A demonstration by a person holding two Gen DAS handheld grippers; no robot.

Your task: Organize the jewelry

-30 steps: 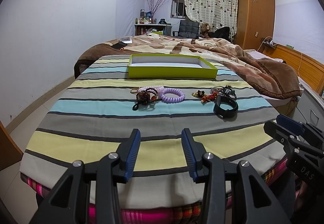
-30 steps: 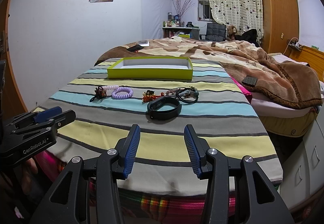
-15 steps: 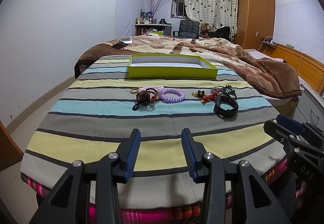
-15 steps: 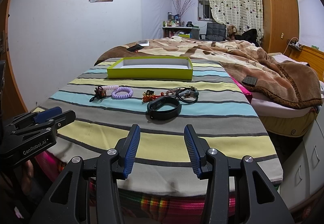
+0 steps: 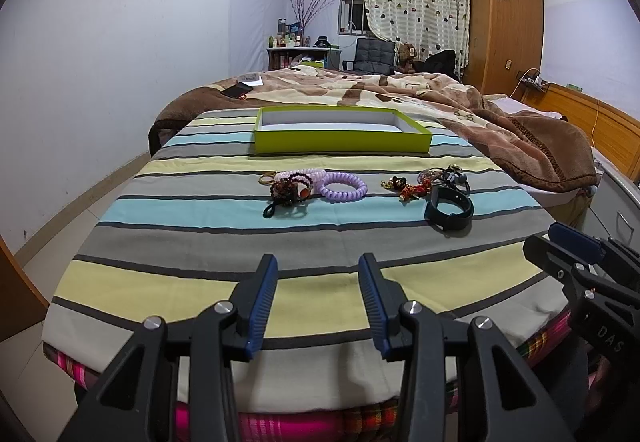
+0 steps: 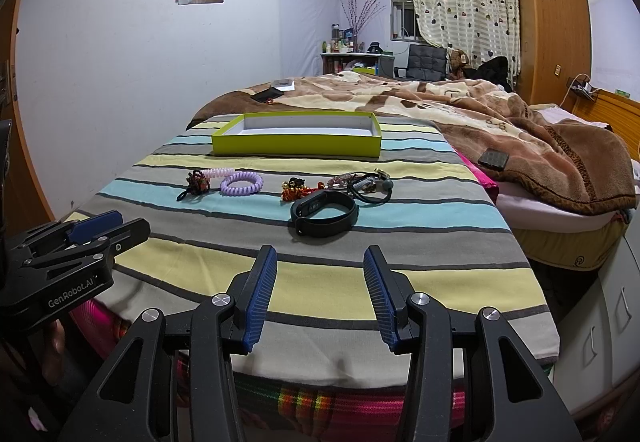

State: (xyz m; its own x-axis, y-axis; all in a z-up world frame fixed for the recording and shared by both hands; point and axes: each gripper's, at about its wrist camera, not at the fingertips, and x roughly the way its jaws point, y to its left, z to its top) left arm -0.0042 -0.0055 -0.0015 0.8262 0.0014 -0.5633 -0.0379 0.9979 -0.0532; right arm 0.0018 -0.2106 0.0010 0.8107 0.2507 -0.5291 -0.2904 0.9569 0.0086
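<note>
Striped bedcover [image 5: 200, 214] under brown blanket [image 6: 520, 130]; both grippers' jaws gape empty

A shallow lime-green box [image 5: 340, 141] with a white inside lies open and flat toward the far edge of the striped cloth [image 5: 200, 234]. Nearer, the jewelry lies in a loose row across the middle of the cloth: a lilac coil bracelet [image 5: 343, 187] touching a pale pink coil [image 5: 304, 175] and a dark beaded cluster [image 5: 289, 190] toward the left edge, a red and gold charm [image 6: 298, 191] in the middle, and a black wristband [image 6: 324, 212] standing on its edge toward the right edge.
</note>
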